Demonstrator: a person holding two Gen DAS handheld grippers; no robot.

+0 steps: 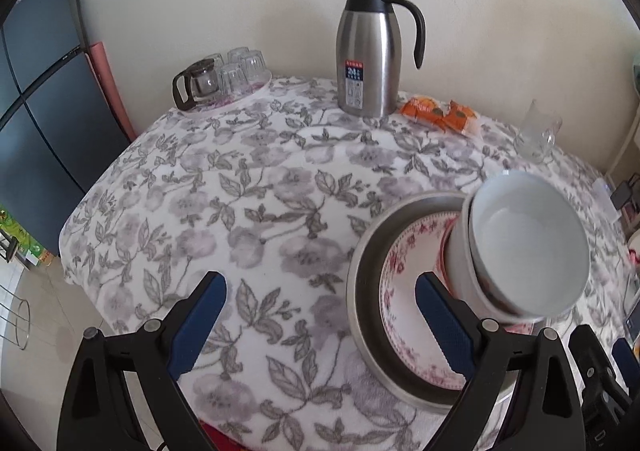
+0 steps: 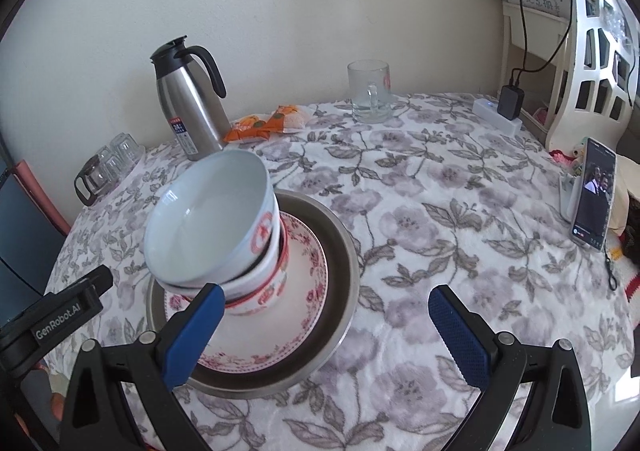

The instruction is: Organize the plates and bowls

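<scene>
Only in right view: phone (image 2: 595, 195).

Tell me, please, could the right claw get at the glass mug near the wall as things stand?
Probably yes. The right claw is open and empty, and bare tablecloth lies between it and the glass mug; the stacked bowls sit off to its left.

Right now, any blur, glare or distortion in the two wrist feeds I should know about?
Left wrist: top bowl soft-edged at its near rim, table bulges from fisheye, black vignette in the corners, flask sharp. Right wrist: same barrel bulge, a small highlight inside the bowl, phone screen lit but readable, soft even daylight, no hard shadows.
</scene>
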